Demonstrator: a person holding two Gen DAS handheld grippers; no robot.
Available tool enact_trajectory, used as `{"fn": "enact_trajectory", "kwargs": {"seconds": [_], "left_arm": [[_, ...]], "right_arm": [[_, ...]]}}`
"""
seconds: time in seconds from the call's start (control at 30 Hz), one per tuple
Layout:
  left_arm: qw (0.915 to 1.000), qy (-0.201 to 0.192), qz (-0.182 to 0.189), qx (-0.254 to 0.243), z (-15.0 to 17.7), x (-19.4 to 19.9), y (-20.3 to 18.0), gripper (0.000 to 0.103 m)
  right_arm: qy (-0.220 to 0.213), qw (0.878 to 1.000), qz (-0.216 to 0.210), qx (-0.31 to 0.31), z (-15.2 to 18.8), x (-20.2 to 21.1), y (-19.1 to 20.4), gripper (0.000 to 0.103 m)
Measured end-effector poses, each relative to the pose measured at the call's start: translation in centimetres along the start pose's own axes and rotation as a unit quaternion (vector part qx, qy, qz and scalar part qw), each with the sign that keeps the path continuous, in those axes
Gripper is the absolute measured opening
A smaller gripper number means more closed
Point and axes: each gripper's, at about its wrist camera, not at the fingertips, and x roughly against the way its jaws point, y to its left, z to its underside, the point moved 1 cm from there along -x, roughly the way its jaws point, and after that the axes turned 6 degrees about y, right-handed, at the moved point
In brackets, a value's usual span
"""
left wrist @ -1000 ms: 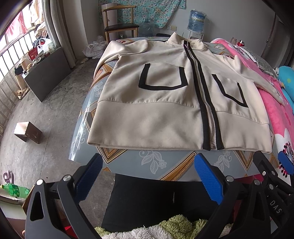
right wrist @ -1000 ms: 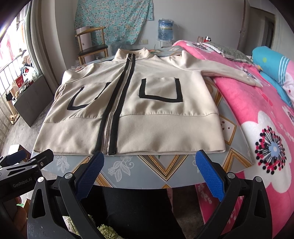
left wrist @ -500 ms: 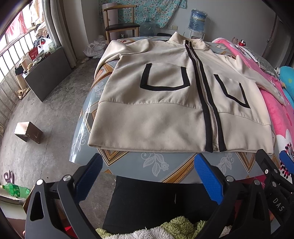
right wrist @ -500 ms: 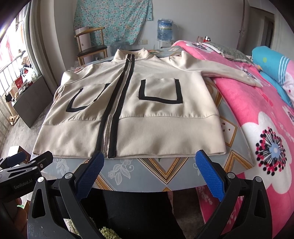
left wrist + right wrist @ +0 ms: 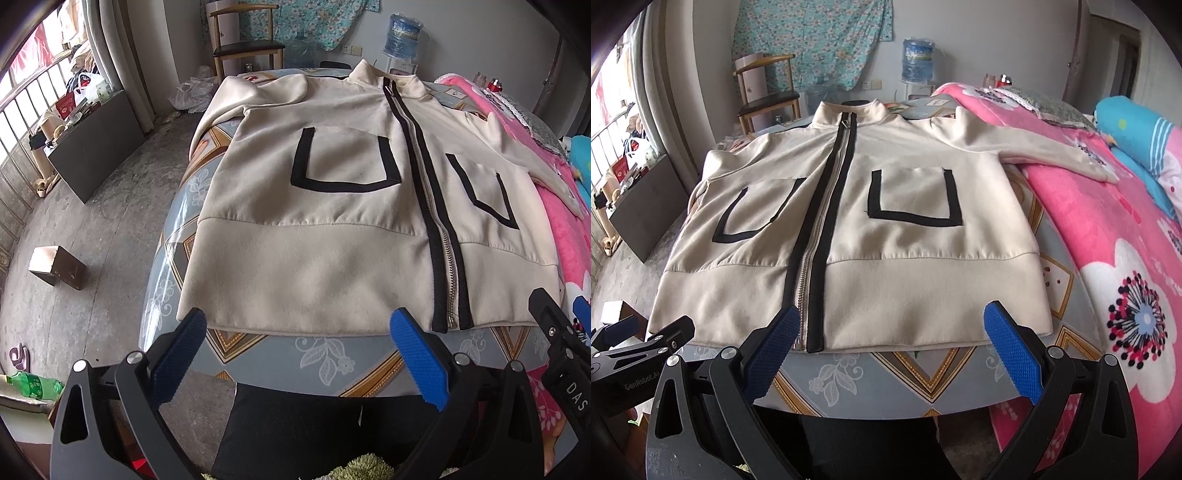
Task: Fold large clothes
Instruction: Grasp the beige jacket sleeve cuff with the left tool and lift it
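Nothing folded yet: jacket (image 5: 332,229) lying flat, zipped, front up on the table (image 5: 258,354), sleeves spread, all folds left to do. Left gripper (image 5: 295,354) wide open, empty, just short of the hem. Right gripper (image 5: 886,354) likewise: spread wide, touching nothing.

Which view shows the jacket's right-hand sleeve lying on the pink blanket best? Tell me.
The right wrist view: the sleeve runs out whole across the pink blanket, cuff included. In the left wrist view the same sleeve is squeezed against the frame edge, and its cuff is hard to make out.
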Motion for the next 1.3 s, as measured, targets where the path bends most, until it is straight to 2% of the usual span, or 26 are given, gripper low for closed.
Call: {"fn": "enact_trajectory", "kwargs": {"seconds": [0.23, 0.33, 0.43, 0.53, 0.63, 0.8, 0.87, 0.93, 0.97, 1.03, 1.07, 1.1, 1.2, 1.23, 1.3], "left_arm": [[0.9999, -0.009, 0.012, -0.005, -2.3, -0.9, 1.2, 0.098], [0.9994, -0.021, 0.029, -0.002, -3.6, -1.2, 2.4, 0.098], [0.9968, -0.051, 0.057, 0.026, -4.8, -1.2, 4.8, 0.098], [0.9892, -0.089, 0.103, 0.054, -5.9, -1.1, 8.0, 0.098], [0.9783, -0.117, 0.135, 0.105, -7.1, -1.4, 12.2, 0.098], [0.9633, -0.136, 0.140, 0.184, -9.9, -4.2, 19.3, 0.098], [0.9587, -0.122, 0.135, 0.219, -11.5, -7.1, 22.1, 0.098], [0.9511, -0.074, 0.142, 0.264, -12.8, -11.1, 25.0, 0.098], [0.9442, -0.042, 0.149, 0.290, -13.4, -13.6, 26.2, 0.098], [0.9206, 0.005, 0.188, 0.342, -14.0, -18.0, 28.5, 0.098], [0.9042, 0.031, 0.214, 0.368, -14.1, -20.2, 29.3, 0.098], [0.8808, 0.053, 0.251, 0.398, -14.1, -22.4, 30.0, 0.098], [0.7916, 0.116, 0.351, 0.486, -13.5, -28.5, 30.9, 0.098], [0.7577, 0.136, 0.383, 0.511, -13.2, -30.4, 30.8, 0.098], [0.6774, 0.176, 0.450, 0.555, -12.7, -34.1, 30.2, 0.098]], "right_arm": [[0.002, 1.000, 0.029, 0.004, -2.4, -0.6, 0.9, 0.096], [0.001, 0.999, 0.025, 0.024, -3.9, -0.9, 1.8, 0.096], [-0.011, 0.998, 0.010, 0.057, -5.1, -1.3, 3.3, 0.096], [-0.022, 0.996, -0.026, 0.086, -6.3, -1.9, 5.1, 0.096], [-0.020, 0.991, -0.072, 0.112, -7.4, -3.1, 7.4, 0.096], [0.002, 0.986, -0.095, 0.140, -8.6, -5.9, 10.7, 0.096], [0.008, 0.984, -0.099, 0.146, -8.7, -6.7, 11.7, 0.096], [0.022, 0.982, -0.102, 0.155, -8.8, -7.8, 12.8, 0.096], [0.031, 0.981, -0.103, 0.159, -8.8, -8.4, 13.2, 0.096], [0.039, 0.980, -0.101, 0.166, -8.7, -8.9, 13.8, 0.096], [0.041, 0.980, -0.097, 0.170, -8.8, -9.2, 14.0, 0.096], [0.041, 0.980, -0.092, 0.173, -8.8, -9.3, 14.2, 0.096], [0.043, 0.979, -0.081, 0.183, -8.9, -9.8, 14.7, 0.096], [0.044, 0.979, -0.077, 0.185, -9.0, -10.1, 14.9, 0.096], [0.049, 0.979, -0.073, 0.184, -9.3, -10.7, 15.0, 0.096]]}}
